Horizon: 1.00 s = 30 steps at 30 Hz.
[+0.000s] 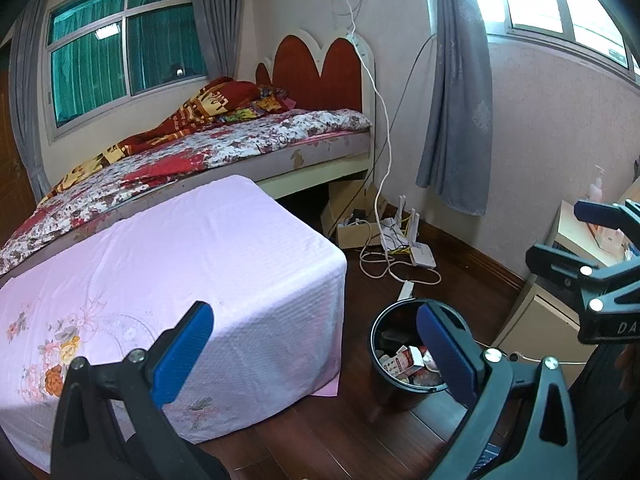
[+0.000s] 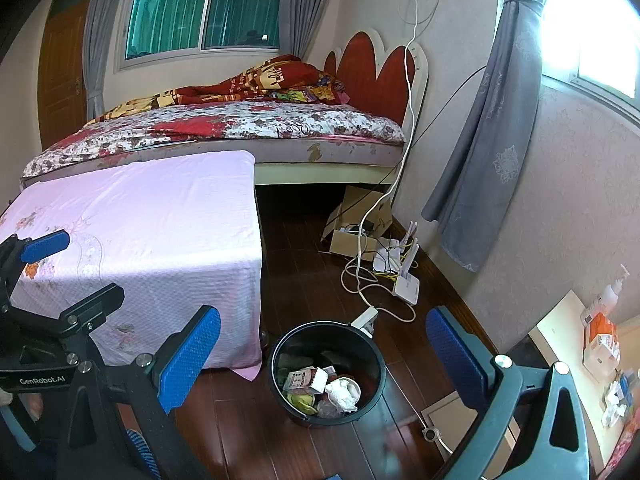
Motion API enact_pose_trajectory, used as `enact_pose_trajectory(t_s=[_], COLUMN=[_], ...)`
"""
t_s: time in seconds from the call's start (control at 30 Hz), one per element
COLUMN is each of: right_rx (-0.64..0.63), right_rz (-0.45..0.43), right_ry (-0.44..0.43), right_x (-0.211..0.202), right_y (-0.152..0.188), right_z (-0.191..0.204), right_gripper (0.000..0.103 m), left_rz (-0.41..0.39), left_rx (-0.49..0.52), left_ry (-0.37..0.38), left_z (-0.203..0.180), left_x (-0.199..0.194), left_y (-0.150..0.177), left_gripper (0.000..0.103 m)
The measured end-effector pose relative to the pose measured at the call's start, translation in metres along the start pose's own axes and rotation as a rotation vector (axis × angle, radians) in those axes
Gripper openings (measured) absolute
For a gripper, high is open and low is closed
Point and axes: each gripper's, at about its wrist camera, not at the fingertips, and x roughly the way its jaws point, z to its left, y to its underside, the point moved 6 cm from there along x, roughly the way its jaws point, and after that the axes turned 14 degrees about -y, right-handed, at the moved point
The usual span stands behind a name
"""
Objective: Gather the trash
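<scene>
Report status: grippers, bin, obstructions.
Left hand-held gripper open, empty. Right hand-held gripper open, empty. Black trash bin on floor, already holding boxes and wrappers. White cables on floor behind bin.

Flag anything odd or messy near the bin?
Nothing spilled: the trash sits inside the black bin, which stands upright. The mess lies behind it: loose white cables, a router and an open cardboard box lie tangled on the floor by the bed. Both grippers are open and empty.
</scene>
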Motion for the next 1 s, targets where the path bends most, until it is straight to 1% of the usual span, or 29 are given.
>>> enact_pose_trajectory(t_s=[0.37, 0.8, 0.9, 1.0], right_rx=[0.007, 0.01, 0.012, 0.015], right_rz=[-0.001, 0.003, 0.004, 0.007], right_ry=[0.005, 0.005, 0.007, 0.009], right_x=[-0.001, 0.001, 0.001, 0.003], right_y=[0.004, 0.008, 0.008, 0.01], right_z=[0.002, 0.004, 0.003, 0.004], right_gripper=[0.103, 0.103, 0.103, 0.103], left_rz=[-0.012, -0.054, -0.052, -0.04], left_rx=[0.007, 0.031, 0.028, 0.02], left_ry=[0.008, 0.023, 0.04, 0.034], left_z=[0.0, -0.004, -0.004, -0.002], left_x=[0.0, -0.005, -0.004, -0.002], left_y=[-0.002, -0.006, -0.007, -0.006], left_gripper=[0.102, 0.102, 0.102, 0.102])
